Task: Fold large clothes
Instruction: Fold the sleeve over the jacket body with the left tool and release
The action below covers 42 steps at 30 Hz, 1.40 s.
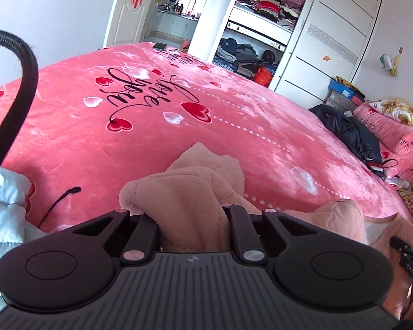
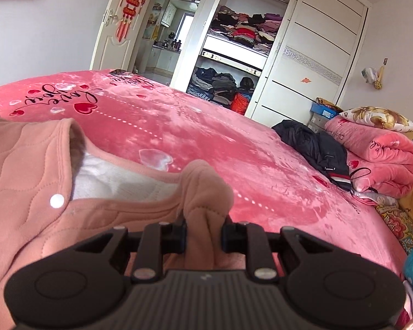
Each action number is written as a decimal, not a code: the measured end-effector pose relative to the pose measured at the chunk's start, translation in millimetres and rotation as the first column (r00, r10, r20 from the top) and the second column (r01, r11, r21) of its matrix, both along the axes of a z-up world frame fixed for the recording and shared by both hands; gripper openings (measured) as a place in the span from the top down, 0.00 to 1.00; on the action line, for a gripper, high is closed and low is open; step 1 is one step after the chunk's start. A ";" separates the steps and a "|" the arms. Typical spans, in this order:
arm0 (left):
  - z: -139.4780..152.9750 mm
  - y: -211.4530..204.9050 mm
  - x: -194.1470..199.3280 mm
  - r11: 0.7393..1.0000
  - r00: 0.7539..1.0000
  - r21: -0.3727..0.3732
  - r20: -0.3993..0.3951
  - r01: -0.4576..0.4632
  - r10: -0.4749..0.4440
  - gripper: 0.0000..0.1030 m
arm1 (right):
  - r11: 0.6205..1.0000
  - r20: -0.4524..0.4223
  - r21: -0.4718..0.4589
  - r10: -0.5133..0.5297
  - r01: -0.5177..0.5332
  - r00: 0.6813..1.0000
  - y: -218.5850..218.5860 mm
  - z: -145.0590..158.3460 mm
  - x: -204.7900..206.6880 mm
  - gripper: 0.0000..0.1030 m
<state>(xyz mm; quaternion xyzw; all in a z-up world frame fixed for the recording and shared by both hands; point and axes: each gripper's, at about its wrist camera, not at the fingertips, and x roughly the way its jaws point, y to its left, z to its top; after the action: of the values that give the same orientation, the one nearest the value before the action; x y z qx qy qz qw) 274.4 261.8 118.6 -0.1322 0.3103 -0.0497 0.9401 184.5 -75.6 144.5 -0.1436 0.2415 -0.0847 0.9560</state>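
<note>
Spreading step: left gripper [image 1: 192,220] and right gripper [image 2: 203,233] both clamp the pink quilted jacket [image 2: 27,165] (snaps up); next, lay it flat on the bed [image 2: 234,151].

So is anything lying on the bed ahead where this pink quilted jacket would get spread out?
Nothing visible does. The blanket ahead of the pink jacket is bare; the dark coat and rolled quilt sit off at the right edge.
</note>
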 end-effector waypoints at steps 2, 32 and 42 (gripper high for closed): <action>-5.3 4.5 -1.0 1.000 1.000 0.007 0.003 0.003 -0.003 0.86 | 0.999 -0.039 -0.034 -0.007 0.006 0.999 6.0 -14.7 12.5 0.77; -8.8 51.4 -249.9 0.946 0.955 0.135 -0.028 0.295 -0.294 0.03 | 0.885 0.091 0.465 -0.070 0.020 0.993 -4.9 40.2 -250.1 0.25; -69.9 75.5 -255.9 0.946 0.938 -0.051 -0.120 0.321 -0.325 0.04 | 0.774 -0.031 0.631 -0.027 0.040 0.999 5.9 -20.5 -349.3 0.25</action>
<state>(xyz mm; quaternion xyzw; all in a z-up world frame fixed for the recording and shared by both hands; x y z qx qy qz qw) 18.5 337.2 48.7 -0.0969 0.3860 -0.1995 0.8954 -164.8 -69.7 124.0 0.1889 0.2681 -0.0144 0.9446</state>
